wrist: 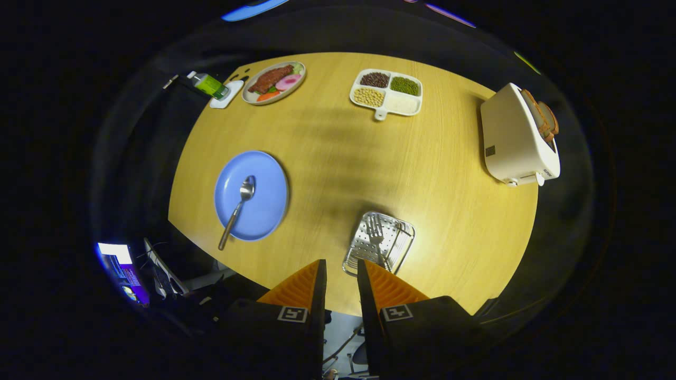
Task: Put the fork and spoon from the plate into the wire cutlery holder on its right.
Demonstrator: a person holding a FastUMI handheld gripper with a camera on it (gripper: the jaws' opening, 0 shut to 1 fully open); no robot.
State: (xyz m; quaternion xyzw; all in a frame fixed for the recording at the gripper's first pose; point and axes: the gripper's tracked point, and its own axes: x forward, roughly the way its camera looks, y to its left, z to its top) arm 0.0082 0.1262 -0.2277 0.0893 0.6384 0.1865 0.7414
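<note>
With the fork [376, 235] already in the wire holder [379, 244] just ahead, the empty claw [341, 274], fingers narrowly apart, should swing left and pinch the spoon [238, 207] mid-handle on the plate [252, 195].

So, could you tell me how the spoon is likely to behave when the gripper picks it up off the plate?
The spoon looks like shiny metal, so probably stiff and slippery between the fingers. It lies flat, handle overhanging the plate rim, so pinching there is likely easiest. Its long, thin shape may pivot if gripped off-centre. The gripper hangs above the table, fingers slightly apart, holding nothing.
</note>
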